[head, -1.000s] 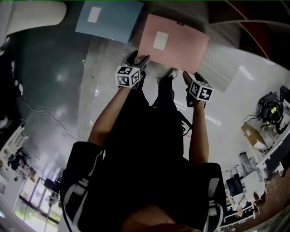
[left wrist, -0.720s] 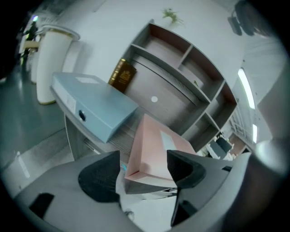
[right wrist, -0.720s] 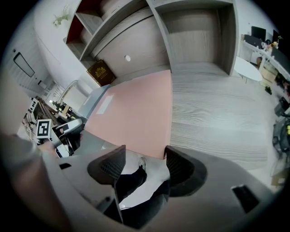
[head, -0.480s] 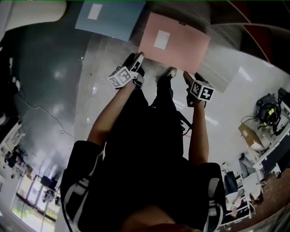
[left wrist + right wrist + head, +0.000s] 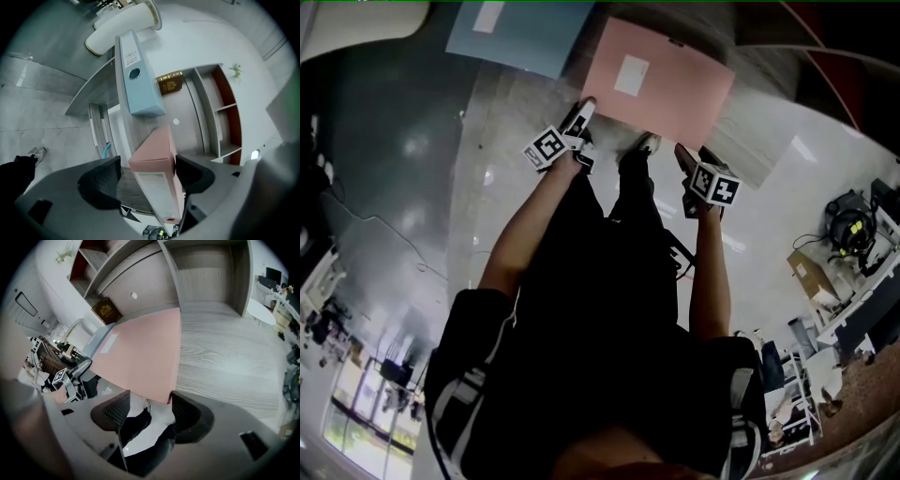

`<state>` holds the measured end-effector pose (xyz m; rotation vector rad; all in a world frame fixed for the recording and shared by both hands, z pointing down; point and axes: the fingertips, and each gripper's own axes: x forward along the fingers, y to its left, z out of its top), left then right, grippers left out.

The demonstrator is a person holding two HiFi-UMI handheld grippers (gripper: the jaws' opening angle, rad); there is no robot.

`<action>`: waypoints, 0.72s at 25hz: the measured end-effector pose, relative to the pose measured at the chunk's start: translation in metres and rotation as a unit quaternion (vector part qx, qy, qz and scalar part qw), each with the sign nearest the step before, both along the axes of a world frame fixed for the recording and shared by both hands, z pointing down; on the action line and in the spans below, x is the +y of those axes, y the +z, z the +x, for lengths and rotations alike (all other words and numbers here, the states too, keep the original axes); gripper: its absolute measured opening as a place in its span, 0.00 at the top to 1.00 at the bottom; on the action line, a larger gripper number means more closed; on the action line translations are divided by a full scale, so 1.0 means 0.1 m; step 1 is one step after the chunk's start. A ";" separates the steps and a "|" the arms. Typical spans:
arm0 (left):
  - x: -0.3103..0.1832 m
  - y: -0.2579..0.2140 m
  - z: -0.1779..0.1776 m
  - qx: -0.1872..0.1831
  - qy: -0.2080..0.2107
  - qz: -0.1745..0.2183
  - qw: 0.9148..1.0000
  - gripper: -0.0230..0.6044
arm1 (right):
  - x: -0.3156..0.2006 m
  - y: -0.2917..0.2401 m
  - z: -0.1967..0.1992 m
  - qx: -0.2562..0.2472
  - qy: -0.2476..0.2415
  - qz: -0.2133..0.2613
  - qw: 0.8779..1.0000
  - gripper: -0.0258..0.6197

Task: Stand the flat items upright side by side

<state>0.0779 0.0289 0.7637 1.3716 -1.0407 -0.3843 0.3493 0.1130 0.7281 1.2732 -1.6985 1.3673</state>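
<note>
A pink flat file box (image 5: 661, 80) lies on the pale wooden shelf top (image 5: 225, 362), and a blue one (image 5: 520, 28) lies beside it to the left. My left gripper (image 5: 581, 117) is at the pink box's near left corner. In the left gripper view its jaws (image 5: 149, 164) are opening, the pink box's spine (image 5: 157, 159) stands between them, and a gap shows at the left pad. The blue box (image 5: 138, 75) lies beyond. My right gripper (image 5: 684, 155) sits at the pink box's near right edge. Its jaws (image 5: 150, 404) are open, just under the box's corner (image 5: 140, 352).
A brown book with a gold emblem (image 5: 169, 82) leans at the back of the shelf unit. A white padded roll (image 5: 124, 23) lies past the blue box. Open compartments with red lining (image 5: 225, 108) stand behind. The person's shoe (image 5: 647, 145) is on the glossy floor below.
My left gripper has swung up and tilted toward the pink box's near left corner, and its marker cube has turned. The right gripper has barely moved.
</note>
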 end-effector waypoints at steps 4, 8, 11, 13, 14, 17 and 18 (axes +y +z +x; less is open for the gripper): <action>-0.04 -0.04 0.07 0.007 0.027 0.011 1.000 0.40 | 0.00 0.00 -0.01 -0.005 -0.001 0.000 1.000 0.51; -0.06 -0.09 0.06 -0.006 0.037 0.023 0.999 0.43 | 0.01 0.01 -0.02 -0.013 0.000 -0.001 1.000 0.51; -0.06 -0.19 0.05 -0.013 0.035 0.027 0.999 0.44 | 0.02 0.00 -0.01 -0.014 -0.001 0.000 1.000 0.51; -0.07 -0.29 0.02 -0.030 0.031 0.036 0.998 0.44 | 0.01 -0.05 -0.01 -0.018 0.001 0.006 1.000 0.51; -0.08 -0.35 0.00 -0.037 0.027 0.043 0.998 0.45 | 0.01 -0.08 -0.01 -0.022 0.002 0.009 1.000 0.51; -0.15 -0.62 -0.03 -0.068 0.021 0.067 0.995 0.45 | -0.03 -0.19 0.02 -0.028 0.002 0.021 0.999 0.51; -0.16 -0.72 -0.04 -0.083 0.021 0.076 0.993 0.46 | -0.03 -0.24 0.03 -0.029 0.000 0.025 0.999 0.51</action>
